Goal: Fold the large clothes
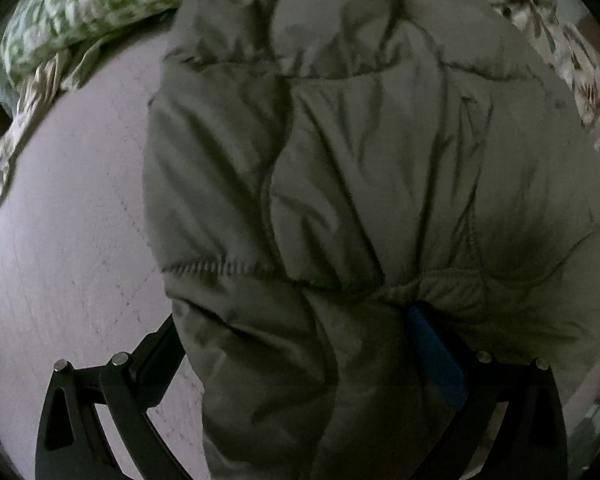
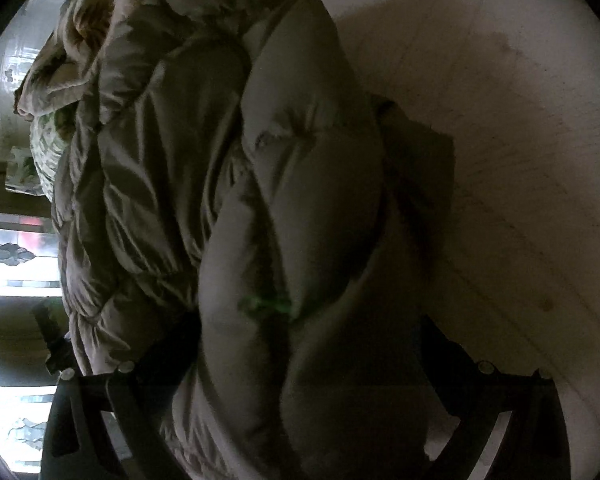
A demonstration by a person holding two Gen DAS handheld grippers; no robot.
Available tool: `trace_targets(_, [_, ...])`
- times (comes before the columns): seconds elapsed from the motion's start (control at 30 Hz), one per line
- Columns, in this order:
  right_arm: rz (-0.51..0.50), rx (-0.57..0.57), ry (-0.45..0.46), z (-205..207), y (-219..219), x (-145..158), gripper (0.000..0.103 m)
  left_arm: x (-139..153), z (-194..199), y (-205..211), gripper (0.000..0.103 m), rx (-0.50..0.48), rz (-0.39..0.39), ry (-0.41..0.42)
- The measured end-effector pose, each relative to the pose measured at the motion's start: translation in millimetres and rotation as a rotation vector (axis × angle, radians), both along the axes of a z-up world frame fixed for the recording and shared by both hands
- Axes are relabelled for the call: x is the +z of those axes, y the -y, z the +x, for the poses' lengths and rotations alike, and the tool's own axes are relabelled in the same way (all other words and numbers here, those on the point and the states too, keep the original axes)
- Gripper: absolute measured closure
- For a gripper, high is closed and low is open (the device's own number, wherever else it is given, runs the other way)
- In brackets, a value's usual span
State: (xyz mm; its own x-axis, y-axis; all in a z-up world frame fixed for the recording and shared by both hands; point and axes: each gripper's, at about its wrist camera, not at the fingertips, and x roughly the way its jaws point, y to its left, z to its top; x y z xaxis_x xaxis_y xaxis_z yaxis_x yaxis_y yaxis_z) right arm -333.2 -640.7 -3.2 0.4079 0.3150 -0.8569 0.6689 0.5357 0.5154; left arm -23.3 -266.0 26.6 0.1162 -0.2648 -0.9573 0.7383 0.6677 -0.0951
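Both your grippers grip the puffy jacket (image 1: 340,168).
Left gripper (image 1: 296,320) and right gripper (image 2: 300,340) clamp bunched padding over the pale surface (image 1: 68,240).

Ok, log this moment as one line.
task: fold | item: puffer jacket on bed sheet | left gripper: shut on jacket | right gripper: shut on jacket

Pale bed surface (image 1: 72,220): grey puffer jacket (image 1: 360,160) across centre; green-patterned pillow (image 1: 100,4) upper left; beige patterned blanket (image 1: 28,116) along left edge.
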Motion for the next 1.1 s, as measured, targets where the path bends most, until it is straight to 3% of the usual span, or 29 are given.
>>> trace_targets(0.2, [-0.047, 0.043, -0.055, 18, -9, -1, 0.001, -10, 5, 4, 0.000, 0.022, -0.016, -0.047])
trace_targets(0.27, [-0.055, 0.053, -0.036, 22, -12, 3, 0.011, -10, 5, 3, 0.000, 0.035, -0.011, -0.055])
trace_targets(0.33, [-0.059, 0.058, 0.003, 23, -16, 11, 0.032, -10, 3, 3, 0.000, 0.043, -0.008, -0.050])
trace_targets(0.37, [-0.079, 0.070, 0.008, 25, -20, 15, 0.036, -8, 0, 1, 0.003, 0.044, -0.012, -0.050])
trace_targets(0.43, [-0.111, 0.085, 0.014, 28, -25, 22, 0.046, -4, -9, -1, 0.025, 0.029, -0.049, -0.067])
trace_targets(0.47, [-0.128, 0.089, 0.015, 30, -27, 25, 0.047, 1, -16, 1, 0.028, 0.010, -0.039, -0.033])
trace_targets(0.63, [-0.216, 0.087, 0.029, 33, -45, 46, 0.064, 22, -32, 7, 0.063, -0.028, -0.035, 0.054])
trace_targets(0.8, [-0.302, 0.076, 0.055, 32, -61, 75, 0.072, 41, -31, 2, 0.071, -0.019, -0.055, 0.072])
trace_targets(1.1, [-0.364, 0.070, 0.106, 6, -80, 115, 0.074, 72, -53, -11, 0.074, -0.016, -0.083, 0.130])
